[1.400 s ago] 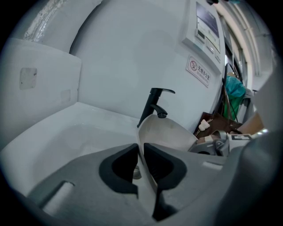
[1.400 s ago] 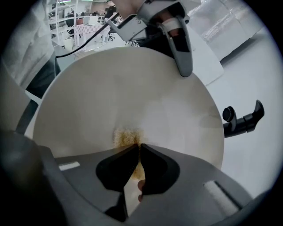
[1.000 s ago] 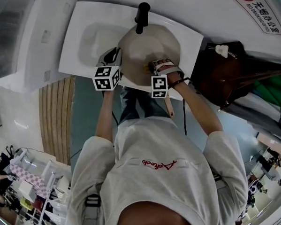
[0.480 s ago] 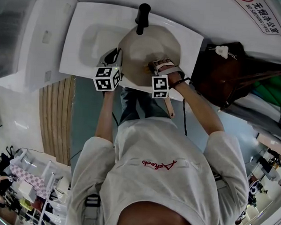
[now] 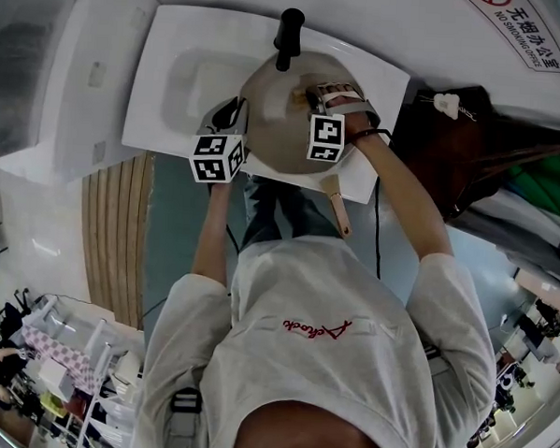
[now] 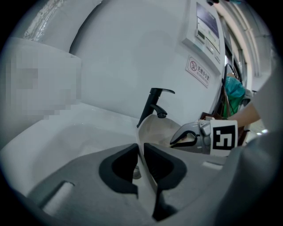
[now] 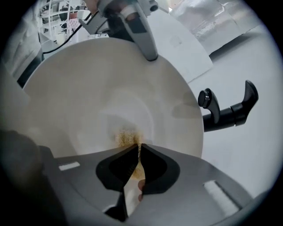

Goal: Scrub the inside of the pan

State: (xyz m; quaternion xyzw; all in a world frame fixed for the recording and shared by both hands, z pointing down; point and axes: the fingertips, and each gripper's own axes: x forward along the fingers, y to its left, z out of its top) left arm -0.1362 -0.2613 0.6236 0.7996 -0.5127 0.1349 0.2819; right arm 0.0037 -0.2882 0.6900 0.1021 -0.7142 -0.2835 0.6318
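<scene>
White washbasin [image 5: 153,62] under a black faucet [image 5: 288,36] holds the pan [image 5: 276,124] in the head view. In the left gripper view, the left gripper [image 6: 141,152] pinches the pan's rim. In the right gripper view, the right gripper [image 7: 138,152] clamps a yellowish scouring pad [image 7: 127,137] against the pan's inside.

A public washroom: white washbasin [image 5: 172,44], black tap [image 5: 288,33] and a no-smoking sign [image 5: 518,29] on the wall.

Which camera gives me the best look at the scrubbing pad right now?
The right gripper view: the yellow scrubbing pad sits pinched in the right claw, pressed to the inside of the pan. The head view shows only a small yellow speck by that claw; the left gripper view does not show it clearly.
</scene>
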